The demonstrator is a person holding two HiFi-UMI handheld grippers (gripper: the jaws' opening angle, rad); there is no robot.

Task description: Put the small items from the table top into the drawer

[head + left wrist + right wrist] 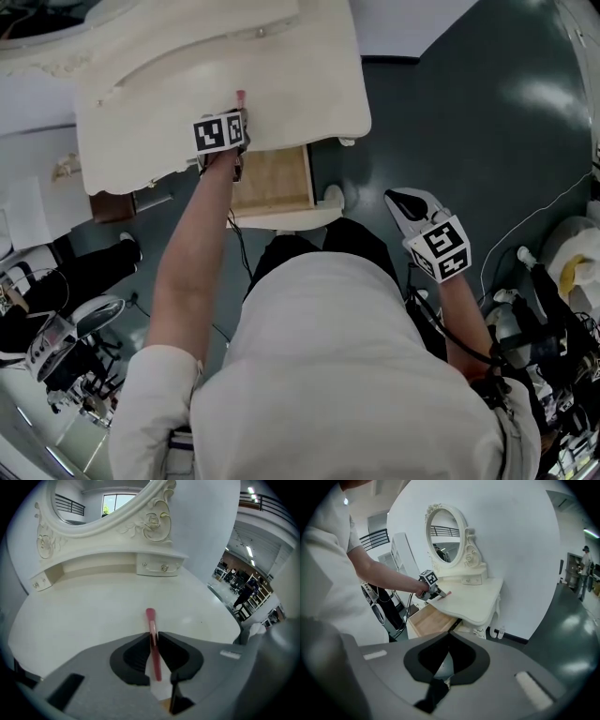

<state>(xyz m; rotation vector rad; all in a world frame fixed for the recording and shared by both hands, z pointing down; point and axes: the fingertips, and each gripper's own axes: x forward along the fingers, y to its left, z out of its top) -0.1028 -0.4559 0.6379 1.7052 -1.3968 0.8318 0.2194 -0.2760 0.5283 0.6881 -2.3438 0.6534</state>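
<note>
White table (309,84), drawer (277,178) open below near edge. Pinching 1 thin pink stick (150,620) in closed fingers of left gripper (153,632), over table top. Nothing in shut fingers of right gripper (448,639), well right. Likely risk: pivoting or slipping from narrow pinch, dropping past drawer.

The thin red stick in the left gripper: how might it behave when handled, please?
The red stick looks stiff: it juts straight from the left gripper's closed jaws. Being slim, it is probably light and might roll.
</note>
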